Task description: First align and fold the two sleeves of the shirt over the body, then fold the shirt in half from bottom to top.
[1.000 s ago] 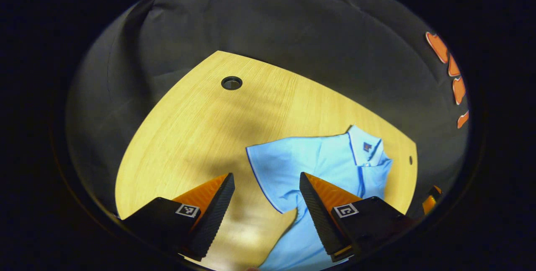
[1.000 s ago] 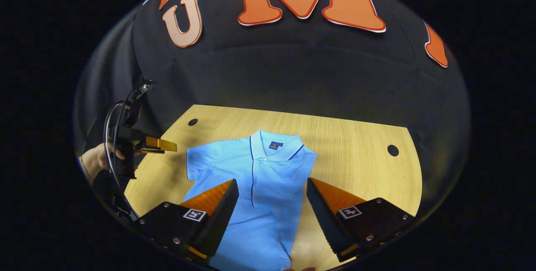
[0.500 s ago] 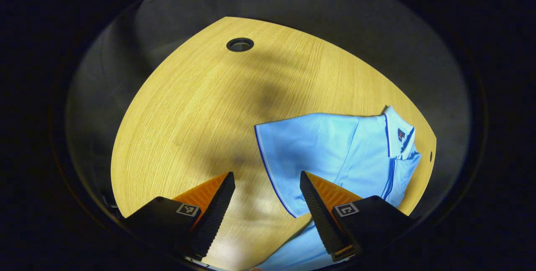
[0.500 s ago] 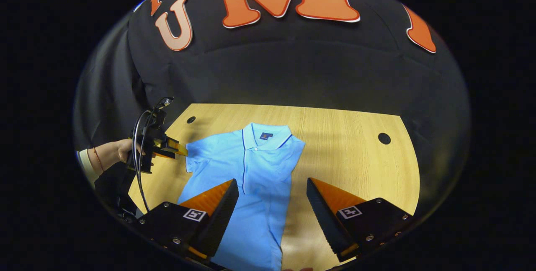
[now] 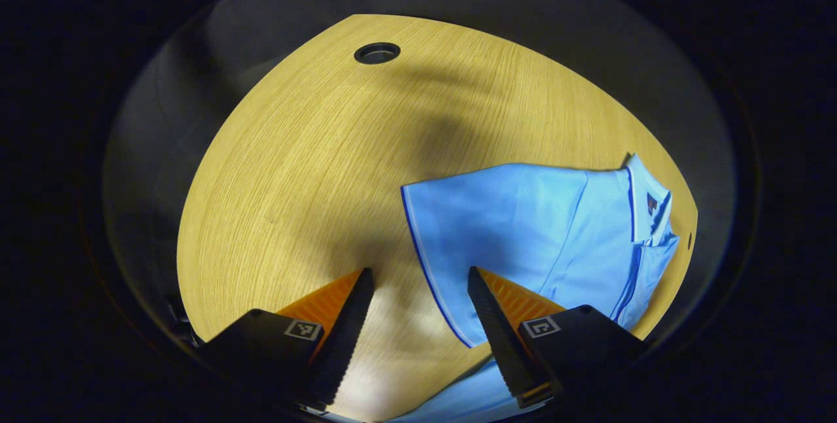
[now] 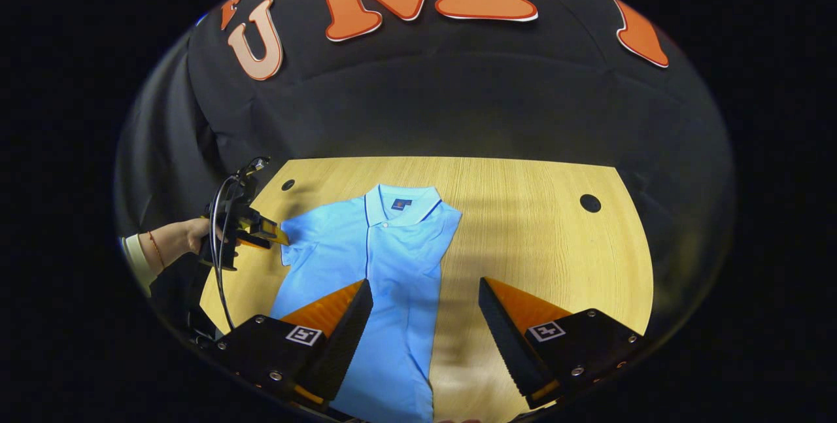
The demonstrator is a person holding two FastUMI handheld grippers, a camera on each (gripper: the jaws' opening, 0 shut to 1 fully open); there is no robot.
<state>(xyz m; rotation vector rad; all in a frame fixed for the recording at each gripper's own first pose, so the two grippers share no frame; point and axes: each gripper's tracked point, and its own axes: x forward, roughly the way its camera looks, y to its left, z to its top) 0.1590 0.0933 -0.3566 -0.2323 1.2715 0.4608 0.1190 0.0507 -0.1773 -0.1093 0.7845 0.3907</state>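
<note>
A light blue polo shirt lies flat on the wooden table, collar toward the wall. Its right sleeve is folded over the body; its left sleeve still spreads out sideways. In the left gripper view my left gripper is open just above the table, with the sleeve's dark-piped hem beside its right finger. The right gripper view shows that gripper held by a hand at the sleeve's edge. My right gripper is open, hovering over the shirt's lower right side with nothing between its fingers.
The table has a round cable hole at the far left corner and another hole at the far right. A person's hand and sleeve reach in from the left. The black cloth wall stands behind the table.
My left gripper has come lower and nearer to the left sleeve's hem, with its jaws slightly narrower. My right gripper has shifted to the right, so the shirt sits further left in its view.
</note>
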